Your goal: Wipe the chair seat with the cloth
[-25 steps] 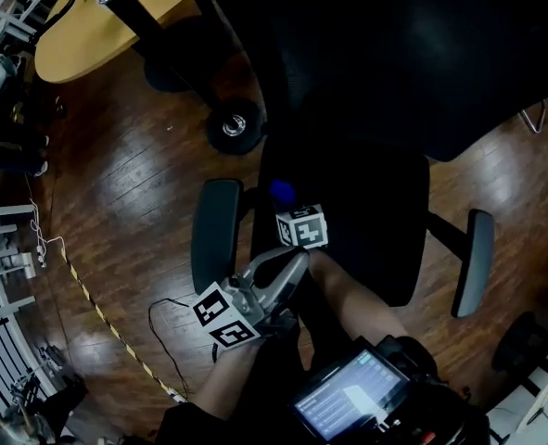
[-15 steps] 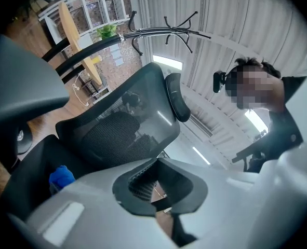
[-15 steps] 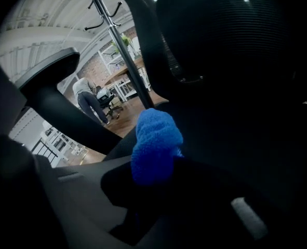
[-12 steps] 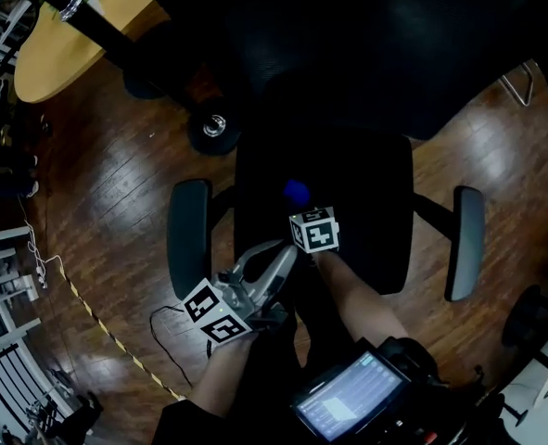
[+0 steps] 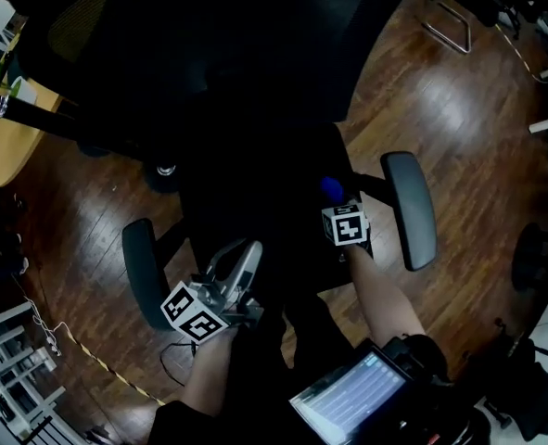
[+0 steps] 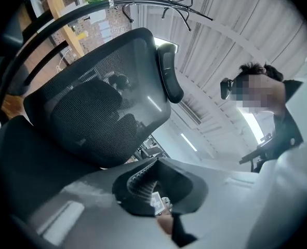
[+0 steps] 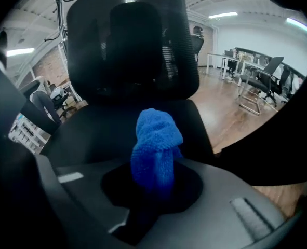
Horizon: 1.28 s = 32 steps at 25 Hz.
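Blue fleecy cloth (image 7: 156,139), frame centre: soft, light, compressible, probably grippy. It is best held by its gathered lower end, where the right gripper (image 7: 154,179) jaws clamp it above the black chair seat (image 7: 98,134). Left gripper (image 6: 154,164), lower centre: jaws together, empty.

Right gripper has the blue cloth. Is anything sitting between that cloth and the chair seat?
Nothing visible. The right gripper is shut on the blue cloth, and the black chair seat just ahead of it looks bare. The seat is very dark, so small items could be missed.
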### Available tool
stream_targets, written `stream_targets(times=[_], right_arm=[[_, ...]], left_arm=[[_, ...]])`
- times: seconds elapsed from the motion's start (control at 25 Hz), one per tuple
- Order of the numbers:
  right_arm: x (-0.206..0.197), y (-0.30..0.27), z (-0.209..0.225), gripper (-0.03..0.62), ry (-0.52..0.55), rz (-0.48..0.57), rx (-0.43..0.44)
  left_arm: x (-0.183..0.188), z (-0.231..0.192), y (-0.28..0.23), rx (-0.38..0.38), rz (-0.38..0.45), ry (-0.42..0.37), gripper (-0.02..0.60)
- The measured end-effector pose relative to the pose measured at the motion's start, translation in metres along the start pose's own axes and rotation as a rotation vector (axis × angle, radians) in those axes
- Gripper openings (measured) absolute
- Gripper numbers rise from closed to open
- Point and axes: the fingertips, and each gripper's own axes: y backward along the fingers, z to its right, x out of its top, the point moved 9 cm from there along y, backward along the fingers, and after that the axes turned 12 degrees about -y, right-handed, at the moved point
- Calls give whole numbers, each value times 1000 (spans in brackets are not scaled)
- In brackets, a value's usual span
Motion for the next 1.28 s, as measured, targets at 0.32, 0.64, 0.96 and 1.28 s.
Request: stream_targets(times=[0.32, 0.64, 0.96, 1.28], right_arm=[[-2, 16, 23, 44, 1, 29, -35], [-11, 16, -27, 44, 46, -7, 40], [-88, -5, -231, 44, 69, -168, 414], [-110, -9, -278, 44, 124, -188, 488]], left_arm=[[-3, 8, 3, 8, -3, -17, -8], [17, 15, 34, 68, 65, -35, -8], [32, 16, 87, 160, 142, -58, -8], [22, 12, 115, 194, 154, -55, -8]])
